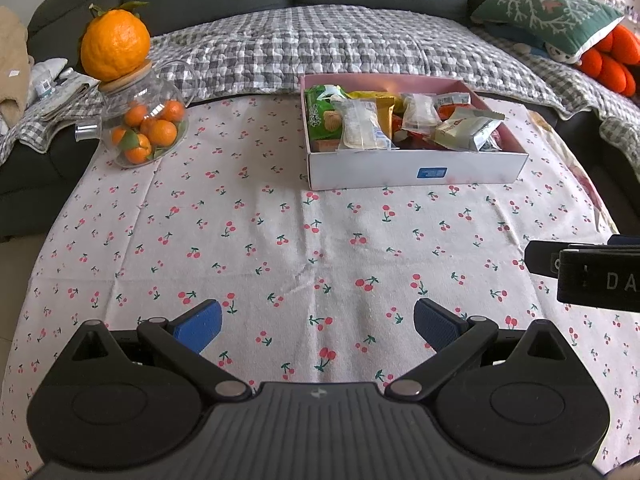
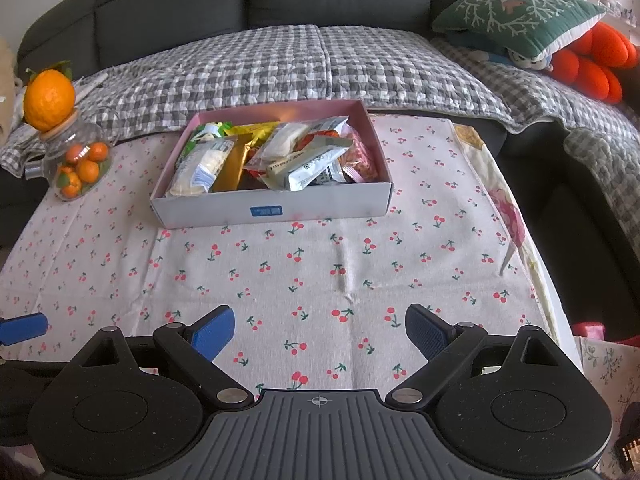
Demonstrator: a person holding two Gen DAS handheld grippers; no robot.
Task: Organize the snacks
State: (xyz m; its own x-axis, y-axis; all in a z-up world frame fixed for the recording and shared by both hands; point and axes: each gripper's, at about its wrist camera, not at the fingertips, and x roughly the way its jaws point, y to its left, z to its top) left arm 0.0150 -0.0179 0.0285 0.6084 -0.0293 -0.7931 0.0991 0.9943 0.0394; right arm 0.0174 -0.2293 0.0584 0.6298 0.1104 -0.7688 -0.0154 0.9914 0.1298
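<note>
The snack box [image 2: 272, 200] sits at the far side of the tabletop [image 2: 320, 280], ahead of both tools, with a wide stretch of bare cherry-print cloth between it and their tips. Its long axis runs across the view, its long white wall with a small blue label facing the tools. From the right tool [image 2: 320, 334] the box lies ahead and slightly left; from the left tool [image 1: 318, 326] it lies ahead and to the right. The right tool therefore looks the more squarely lined up and probably the nearer one, though the difference is small.

Both tools stand with their blue pads spread wide apart and nothing between them. The right one's black body shows at the right edge of the left wrist view, so the two hang side by side.

Inside the box the packets lie loosely heaped: a green biscuit pack [image 1: 320, 114] at the left end, a clear white-filled packet [image 2: 200, 170] and a gold bar [image 2: 234, 168] beside it, silver and red wrappers towards the right. No snack lies on the cloth outside.

A glass jar of mandarins [image 1: 146, 128] with a large orange [image 1: 115, 44] on its lid stands at the far left corner, well apart from the box. Behind the tabletop is a dark sofa under a grey checked blanket [image 2: 304, 64], with a green cushion [image 2: 516, 12] at the right.
</note>
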